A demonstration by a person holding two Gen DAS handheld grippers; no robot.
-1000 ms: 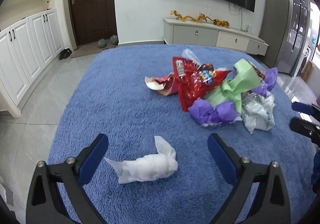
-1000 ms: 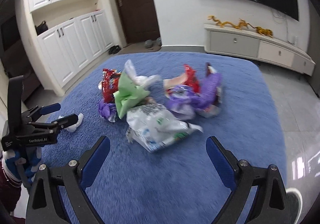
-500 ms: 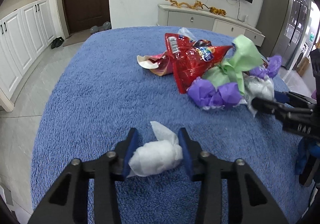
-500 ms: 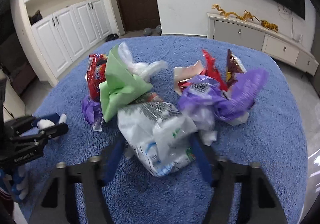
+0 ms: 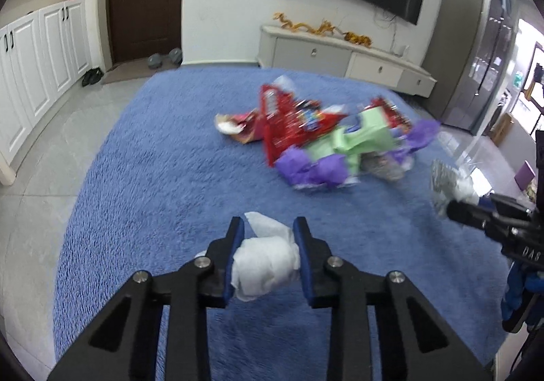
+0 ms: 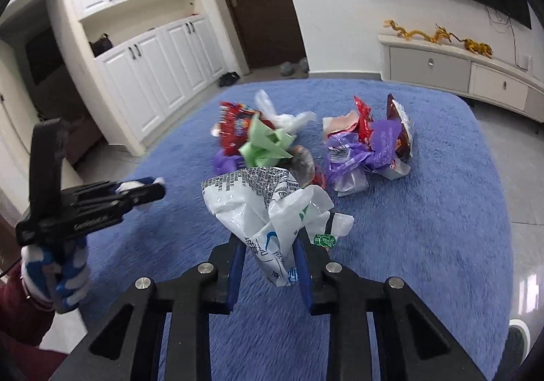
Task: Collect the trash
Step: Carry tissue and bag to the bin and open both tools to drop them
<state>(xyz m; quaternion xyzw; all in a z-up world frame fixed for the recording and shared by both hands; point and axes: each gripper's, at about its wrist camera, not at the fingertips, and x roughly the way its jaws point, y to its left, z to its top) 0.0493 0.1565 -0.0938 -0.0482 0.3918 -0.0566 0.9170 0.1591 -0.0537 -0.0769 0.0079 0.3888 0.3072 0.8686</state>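
Observation:
My left gripper (image 5: pixel 268 228) is shut on a crumpled white tissue (image 5: pixel 263 262) and holds it above the blue rug (image 5: pixel 163 177). My right gripper (image 6: pixel 268 245) is shut on a crumpled white plastic bag (image 6: pixel 268 207), lifted off the rug; it also shows in the left wrist view (image 5: pixel 448 183). A pile of trash stays on the rug: red snack bags (image 5: pixel 292 122), green paper (image 5: pixel 367 136), purple wrappers (image 5: pixel 316 170). In the right wrist view the pile shows as green paper (image 6: pixel 265 143) and purple wrappers (image 6: pixel 370 149).
White cabinets (image 5: pixel 40 51) line the left wall beside a dark door (image 5: pixel 146 0). A low TV console (image 5: pixel 340 54) stands past the rug's far edge. Grey tiled floor (image 5: pixel 34 183) surrounds the rug. The left gripper (image 6: pixel 102 200) shows at the left of the right wrist view.
Both grippers closed from wide open. The left took hold of the tissue and lifted it. The right took hold of the white plastic bag and raised it away from the pile.

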